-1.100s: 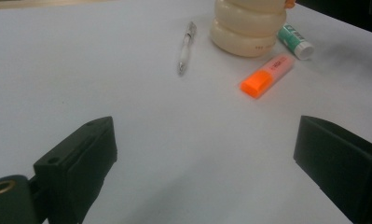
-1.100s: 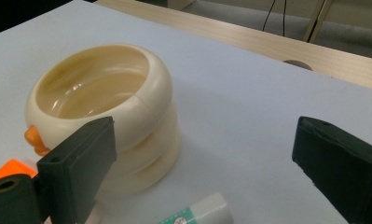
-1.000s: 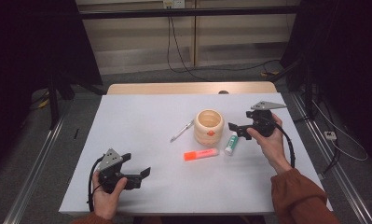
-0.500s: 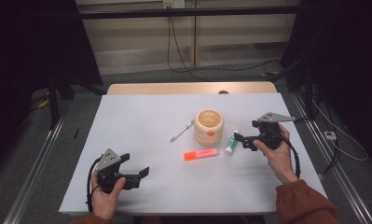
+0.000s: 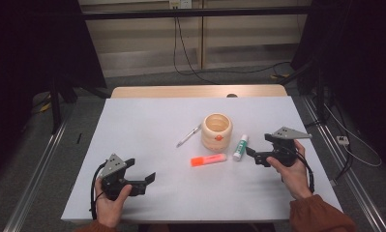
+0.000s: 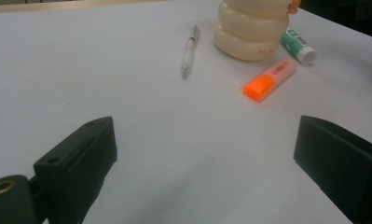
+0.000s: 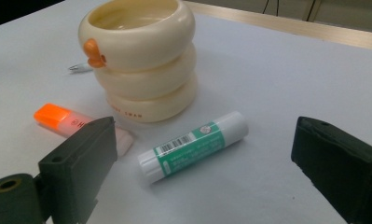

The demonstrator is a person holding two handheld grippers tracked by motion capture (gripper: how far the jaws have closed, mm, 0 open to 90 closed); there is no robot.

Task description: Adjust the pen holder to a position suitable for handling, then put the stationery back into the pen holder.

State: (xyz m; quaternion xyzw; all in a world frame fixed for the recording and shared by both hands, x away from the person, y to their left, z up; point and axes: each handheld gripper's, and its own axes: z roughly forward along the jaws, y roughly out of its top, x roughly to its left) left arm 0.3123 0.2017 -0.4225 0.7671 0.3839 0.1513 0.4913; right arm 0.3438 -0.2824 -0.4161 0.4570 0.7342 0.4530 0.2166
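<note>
A cream ringed cup (image 5: 217,131) stands upright at the middle of the white table (image 5: 147,121). To its left lies a clear pen (image 5: 188,136). In front of it is an orange highlighter (image 5: 208,160), and at its right a green-and-white glue stick (image 5: 240,147). My right gripper (image 5: 257,147) is open just right of the glue stick, low over the table. In the right gripper view the glue stick (image 7: 193,144) lies between and ahead of the open jaws (image 7: 204,126), untouched. My left gripper (image 5: 141,170) is open and empty near the front left; its jaws (image 6: 207,126) face the highlighter (image 6: 270,79) and the pen (image 6: 189,51).
A wooden strip (image 5: 195,91) runs along the table's far edge. Metal rails (image 5: 40,164) run along the floor on both sides, and cables (image 5: 205,72) lie behind the table. Bare tabletop stretches across the left half.
My right gripper has come down and toward the near side, ending low beside the glue stick. The left gripper has hardly moved.
</note>
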